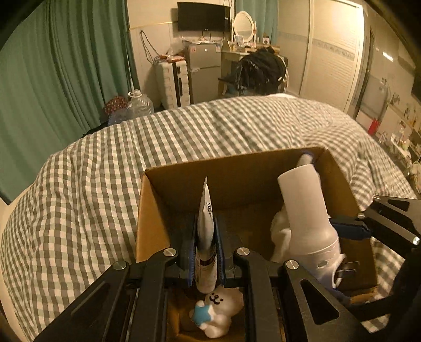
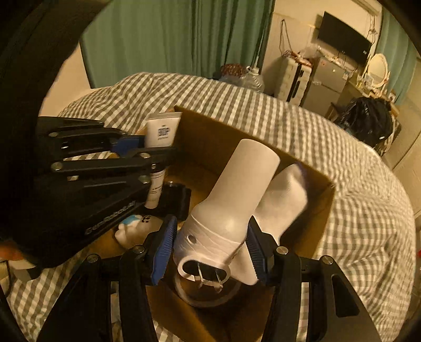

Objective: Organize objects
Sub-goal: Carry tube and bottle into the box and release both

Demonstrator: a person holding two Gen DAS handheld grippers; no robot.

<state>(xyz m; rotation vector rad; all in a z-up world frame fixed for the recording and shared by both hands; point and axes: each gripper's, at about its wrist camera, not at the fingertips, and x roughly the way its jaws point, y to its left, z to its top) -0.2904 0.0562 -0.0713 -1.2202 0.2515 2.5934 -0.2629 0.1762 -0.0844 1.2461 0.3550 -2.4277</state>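
Observation:
An open cardboard box (image 1: 158, 210) (image 2: 310, 210) sits on the checked bed cover. My left gripper (image 1: 205, 236) is shut on a white squeeze tube (image 1: 206, 231), held upright over the box; the tube also shows in the right wrist view (image 2: 161, 131). My right gripper (image 2: 210, 242) is over the box with its blue pads against a white plug-in device (image 2: 236, 194) with two metal prongs; the device also shows in the left wrist view (image 1: 307, 210). In the box lie a small white bear figure (image 1: 218, 313) (image 2: 136, 226), a white sock (image 2: 284, 194), a tape roll (image 2: 208, 297) and a dark object (image 2: 179, 200).
The grey-and-white checked bed cover (image 1: 92, 197) (image 2: 355, 210) surrounds the box. Beyond the bed stand green curtains (image 1: 60, 65), a water jug (image 1: 140, 104), a white suitcase (image 1: 171, 79), a small fridge (image 1: 205, 68), a wall TV (image 1: 204, 15) and a dressing table with mirror (image 1: 243, 25).

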